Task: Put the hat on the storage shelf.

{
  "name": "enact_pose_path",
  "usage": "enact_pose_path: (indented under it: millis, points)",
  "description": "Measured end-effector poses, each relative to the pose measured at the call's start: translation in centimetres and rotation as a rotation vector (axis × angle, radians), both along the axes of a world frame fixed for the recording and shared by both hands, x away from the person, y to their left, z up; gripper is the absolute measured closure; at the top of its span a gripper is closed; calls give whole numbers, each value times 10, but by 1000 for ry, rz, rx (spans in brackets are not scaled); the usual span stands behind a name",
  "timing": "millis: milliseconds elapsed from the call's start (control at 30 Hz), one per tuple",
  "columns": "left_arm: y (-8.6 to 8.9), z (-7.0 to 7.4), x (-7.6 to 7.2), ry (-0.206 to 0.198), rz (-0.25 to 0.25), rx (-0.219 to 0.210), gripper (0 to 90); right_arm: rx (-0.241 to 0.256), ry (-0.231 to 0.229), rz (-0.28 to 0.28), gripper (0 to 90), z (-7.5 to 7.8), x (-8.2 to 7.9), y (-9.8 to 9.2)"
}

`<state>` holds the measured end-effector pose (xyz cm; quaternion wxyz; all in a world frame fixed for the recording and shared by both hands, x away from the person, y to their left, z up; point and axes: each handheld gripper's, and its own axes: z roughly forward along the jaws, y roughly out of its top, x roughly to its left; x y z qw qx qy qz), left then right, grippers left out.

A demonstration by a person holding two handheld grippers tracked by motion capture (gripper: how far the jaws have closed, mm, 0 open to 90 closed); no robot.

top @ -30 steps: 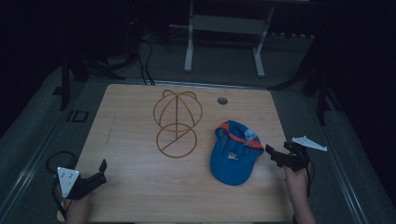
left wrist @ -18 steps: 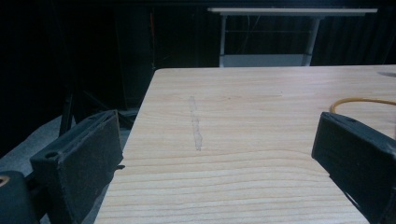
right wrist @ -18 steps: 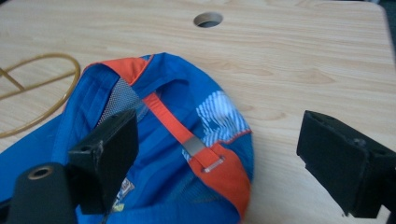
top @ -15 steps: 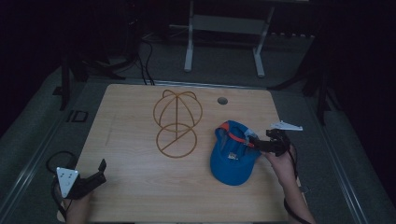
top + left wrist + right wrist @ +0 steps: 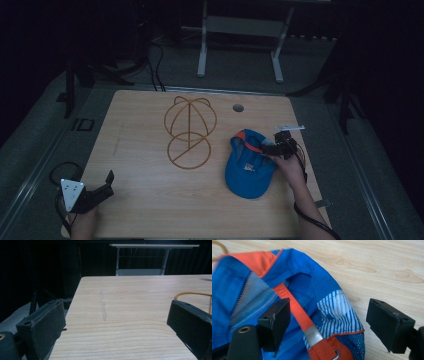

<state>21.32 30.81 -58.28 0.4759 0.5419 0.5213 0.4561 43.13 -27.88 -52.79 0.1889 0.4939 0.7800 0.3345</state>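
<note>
Right gripper [image 5: 278,147] over the back edge of the blue fabric cap with orange strap [image 5: 248,164]

Its jaws stand wide, one above the cap's mesh, one over bare wood; the cap lies on the pale wooden table [image 5: 145,200], right of the wire cap-shaped frame [image 5: 189,131]; left gripper [image 5: 100,190] rests wide open at the near-left corner.

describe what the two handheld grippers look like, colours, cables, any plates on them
Both are black with two blocky rectangular jaws. The left gripper carries a grey three-cornered plate dotted with small holes and trails a dark looping cable. The right gripper has a pale plate on top and thin dark cables.
</note>
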Motion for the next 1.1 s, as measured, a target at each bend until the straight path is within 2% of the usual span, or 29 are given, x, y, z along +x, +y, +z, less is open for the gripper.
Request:
enact_pose_path:
  millis: [33, 67, 167, 200, 300, 500, 700, 933, 1000, 1100]
  points:
    - [0, 0, 0, 1, -1, 1, 22, 3, 18, 5, 195, -2, 2, 1]
    - [0, 0, 0, 1, -1, 2, 22, -24, 38, 4, 220, -6, 5, 4]
    - [-1, 0, 0, 2, -4, 4, 22, -40, 57, 2, 236, -11, 7, 6]
    - [-1, 0, 0, 3, -3, 5, 22, -40, 65, 8, 267, -12, 8, 6]
    - [0, 0, 0, 4, -8, 2, 22, -79, 81, 11, 319, -16, 9, 7]
    - [-1, 0, 1, 5, -10, 5, 22, -72, 105, 31, 414, -21, 11, 8]
    - [-1, 0, 0, 5, -11, 2, 22, -69, 104, 77, 557, -21, 10, 9]
    - [-1, 0, 0, 4, -12, 3, 22, -85, 100, 127, 811, -18, 7, 14]
    - [-1, 0, 0, 5, -11, 5, 22, -116, 86, 123, 840, -16, 6, 17]
    - [-1, 0, 1, 7, -15, 2, 22, -130, 63, 116, 849, -14, 4, 18]
